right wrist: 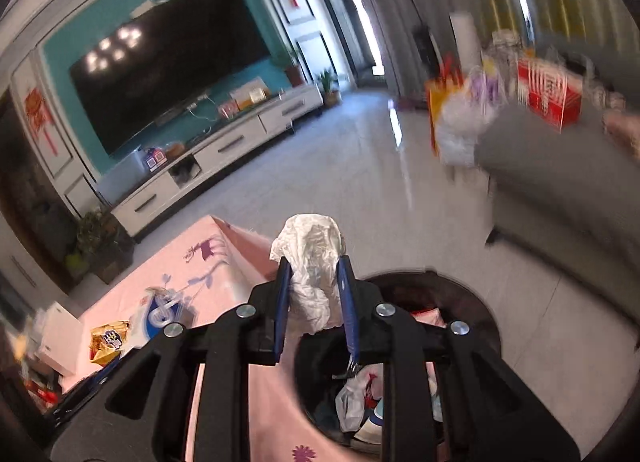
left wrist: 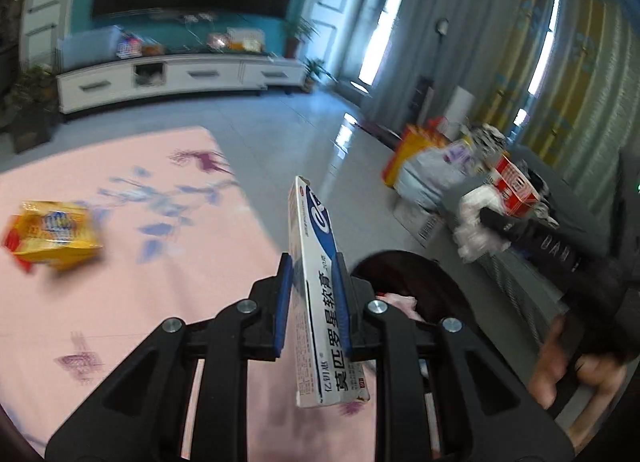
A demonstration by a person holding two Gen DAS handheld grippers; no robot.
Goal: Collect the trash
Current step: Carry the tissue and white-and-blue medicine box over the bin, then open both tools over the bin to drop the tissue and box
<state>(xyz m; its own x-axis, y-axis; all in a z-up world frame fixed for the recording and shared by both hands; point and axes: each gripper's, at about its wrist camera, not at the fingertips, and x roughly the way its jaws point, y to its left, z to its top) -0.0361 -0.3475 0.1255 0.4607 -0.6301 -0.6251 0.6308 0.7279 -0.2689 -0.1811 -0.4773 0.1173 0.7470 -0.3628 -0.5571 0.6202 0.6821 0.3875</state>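
A: What is held, and how will it handle?

B: A light, stiff carton point(left wrist: 316, 286) is clamped on its flat faces in the left gripper point(left wrist: 314, 298), above the tablecloth's point(left wrist: 120, 282) right edge. A soft, crushable tissue wad point(right wrist: 314, 274) is pinched mid-body in the right gripper point(right wrist: 314, 302), above the bin point(right wrist: 472, 302).

A: What is left?

B: A crinkly snack bag point(left wrist: 54, 236), near the tablecloth's left edge; its crimped end could be taken.

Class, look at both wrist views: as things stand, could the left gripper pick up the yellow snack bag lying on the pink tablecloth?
Probably not yet. The left gripper is shut on the ointment box, so its jaws are occupied. The yellow snack bag itself lies uncovered on the pink tablecloth.
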